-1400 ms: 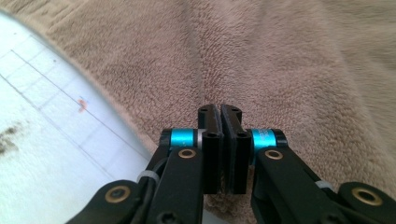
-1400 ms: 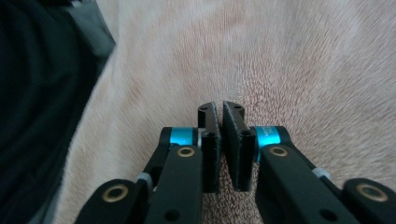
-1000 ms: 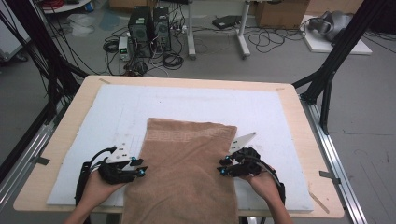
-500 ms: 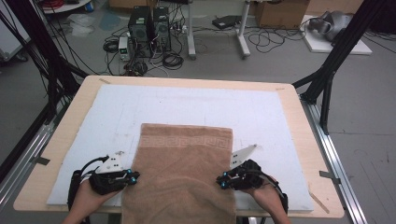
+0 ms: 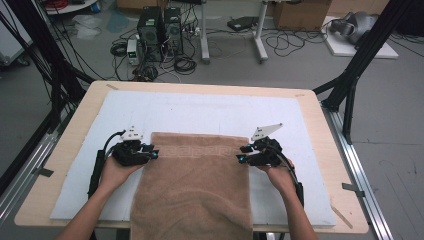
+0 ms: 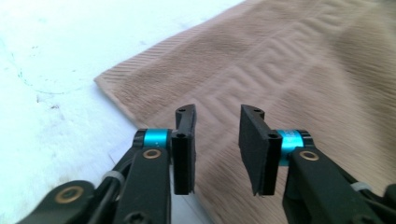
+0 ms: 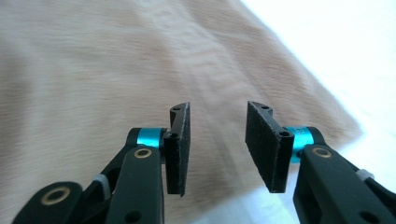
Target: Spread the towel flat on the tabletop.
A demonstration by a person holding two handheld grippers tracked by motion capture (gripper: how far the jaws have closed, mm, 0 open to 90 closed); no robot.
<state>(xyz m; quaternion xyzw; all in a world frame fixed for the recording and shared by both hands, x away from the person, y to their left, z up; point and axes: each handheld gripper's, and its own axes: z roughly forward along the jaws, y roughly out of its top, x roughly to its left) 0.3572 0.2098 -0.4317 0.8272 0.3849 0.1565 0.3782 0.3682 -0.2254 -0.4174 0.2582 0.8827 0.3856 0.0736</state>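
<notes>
The brown towel [image 5: 195, 185] now lies flat on the white mat [image 5: 210, 112], its near end hanging over the table's front edge, its far edge pushed farther up than a second ago. The left gripper [image 5: 152, 154] and right gripper [image 5: 241, 154] sit at the towel's two side edges, jaws parted and empty; the spread looks finished

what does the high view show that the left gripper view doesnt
High view alone: the whole table, the person's hands, the right gripper at the towel's right edge, and the towel's near end hanging over the table edge. Left gripper view alone: the left gripper open, with nothing between its jaws. Both: the brown towel on the white mat.
</notes>
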